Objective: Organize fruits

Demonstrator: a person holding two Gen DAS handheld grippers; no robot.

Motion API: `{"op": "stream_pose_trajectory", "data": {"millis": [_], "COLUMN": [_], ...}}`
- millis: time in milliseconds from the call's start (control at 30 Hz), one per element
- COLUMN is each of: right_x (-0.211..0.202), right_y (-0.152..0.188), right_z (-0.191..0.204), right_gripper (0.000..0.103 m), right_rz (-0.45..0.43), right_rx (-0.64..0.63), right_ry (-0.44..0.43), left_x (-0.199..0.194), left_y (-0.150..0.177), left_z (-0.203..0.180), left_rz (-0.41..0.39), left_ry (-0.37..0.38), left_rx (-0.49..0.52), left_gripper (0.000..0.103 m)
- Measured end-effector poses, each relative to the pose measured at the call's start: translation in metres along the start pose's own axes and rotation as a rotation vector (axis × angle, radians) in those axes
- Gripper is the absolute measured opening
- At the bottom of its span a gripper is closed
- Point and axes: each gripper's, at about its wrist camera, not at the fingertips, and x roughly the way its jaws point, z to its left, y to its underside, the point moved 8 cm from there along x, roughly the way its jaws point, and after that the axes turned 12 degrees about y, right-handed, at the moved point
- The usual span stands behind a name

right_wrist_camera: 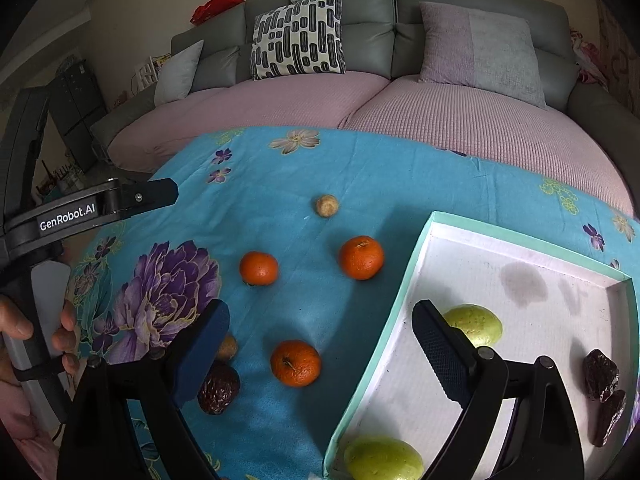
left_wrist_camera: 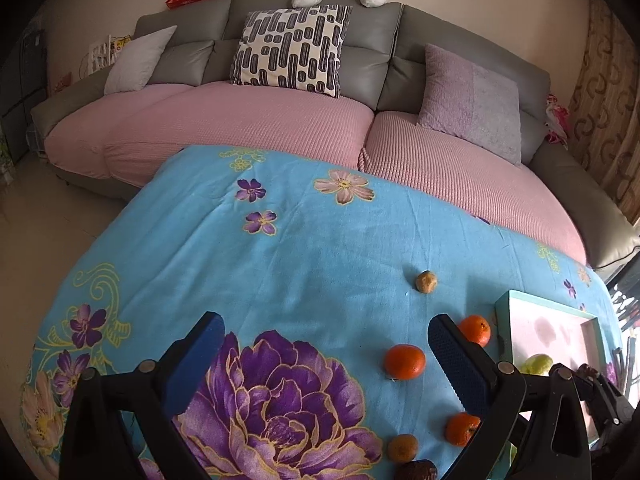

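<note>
Left gripper [left_wrist_camera: 326,354]: jaws spread wide, empty, above the floral blue cloth [left_wrist_camera: 304,248]. Right gripper [right_wrist_camera: 320,346]: jaws spread wide, empty, straddling the tray's left wall. Three mandarins [right_wrist_camera: 259,267] and two small tan fruits [right_wrist_camera: 327,205] lie loose on the cloth left of the white tray [right_wrist_camera: 404,292]. Inside the tray: two green fruits [right_wrist_camera: 482,322] near, two dark dried fruits [right_wrist_camera: 600,374] at right
</note>
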Motion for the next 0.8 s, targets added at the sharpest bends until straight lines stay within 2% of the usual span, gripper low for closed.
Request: {"op": "stream_pose_trajectory", "data": {"millis": [100,167,200,300,333,433,567,633,800], "right_x": [0.001,0.004,0.006,0.010,0.010,0.013,0.023,0.027,0.036], "right_y": [0.002,0.005,0.007,0.010,0.011,0.014,0.022,0.025,0.033], "right_z": [0.008,0.011,0.012,0.014,0.016,0.018,0.023,0.026,0.029], "right_gripper": [0.089,0.073,0.070,0.069,0.069,0.061,0.058,0.054,0.052], "right_rz": [0.007,0.026,0.037,0.056,0.057,0.073,0.114,0.135,0.172], "right_rx": [-0.016,-0.014,-0.015,-0.018,-0.021,-0.031,-0.043,-0.053,-0.077], "right_ry": [-0.009,-0.023,-0.028,-0.036,-0.040,-0.040,-0.044,-0.047,-0.034], "left_x": [0.009,0.017,0.020,0.027,0.030,0.042,0.061,0.068,0.080], "left_y": [0.005,0.009,0.011,0.016,0.017,0.025,0.036,0.043,0.055], "left_z": [-0.001,-0.003,-0.004,-0.011,-0.014,-0.023,-0.030,-0.033,-0.039], "left_rz": [0.038,0.069,0.081,0.105,0.116,0.162,0.223,0.252,0.307], "left_ry": [0.039,0.064,0.065,0.067,0.077,0.113,0.127,0.143,0.182], "left_rx": [-0.029,-0.048,-0.046,-0.026,-0.025,-0.024,-0.019,-0.023,-0.039], "left_gripper": [0.103,0.103,0.102,0.099,0.094,0.087,0.082,0.067,0.060]}}
